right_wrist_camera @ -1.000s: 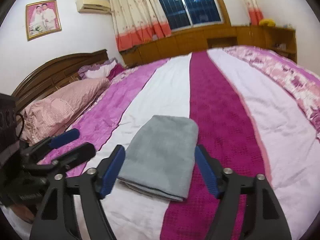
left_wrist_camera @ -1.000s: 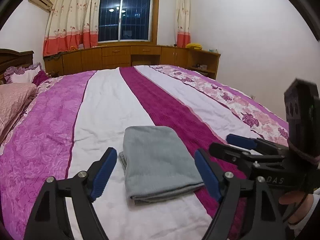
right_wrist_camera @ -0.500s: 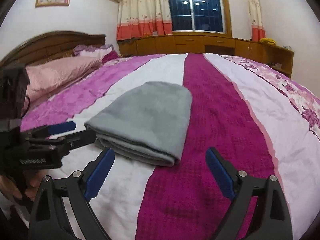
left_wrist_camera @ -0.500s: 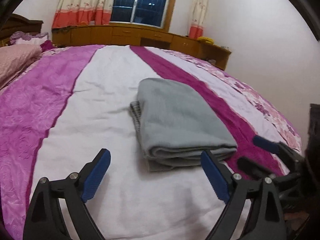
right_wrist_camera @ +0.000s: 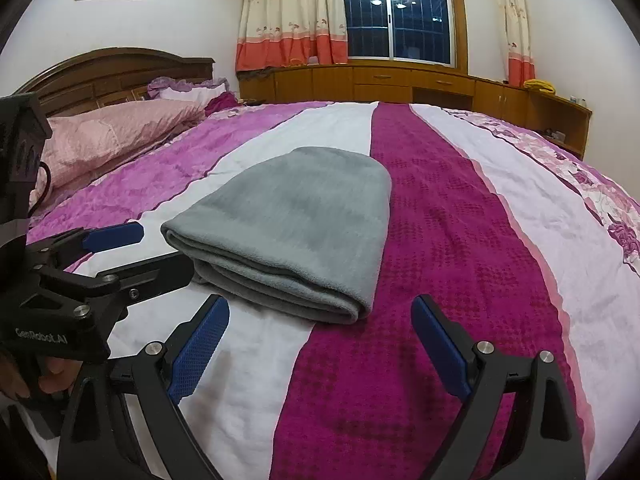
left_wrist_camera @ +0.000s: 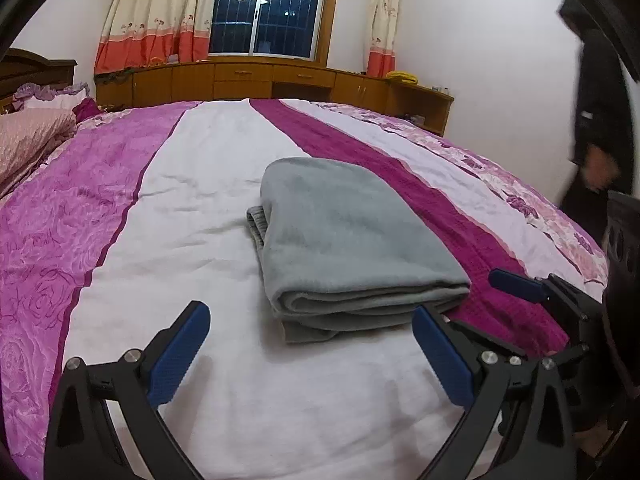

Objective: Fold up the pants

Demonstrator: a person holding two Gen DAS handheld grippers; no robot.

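Here, the folded grey fleece pants point(left_wrist_camera: 344, 236) are seen lying on the striped purple-and-white bedspread point(left_wrist_camera: 224, 392) just ahead of both tongs; the left gripper point(left_wrist_camera: 310, 354) is opening, the right gripper point(right_wrist_camera: 320, 344) spread wide, nothing held.

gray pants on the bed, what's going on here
A person is working with a handheld gripper in each hand over folded gray pants lying on a striped bedspread. Neither gripper holds anything. The left gripper is low before the bundle's near edge, its fingers opening with nothing between them. The right gripper stands open beside it, also short of the pants.
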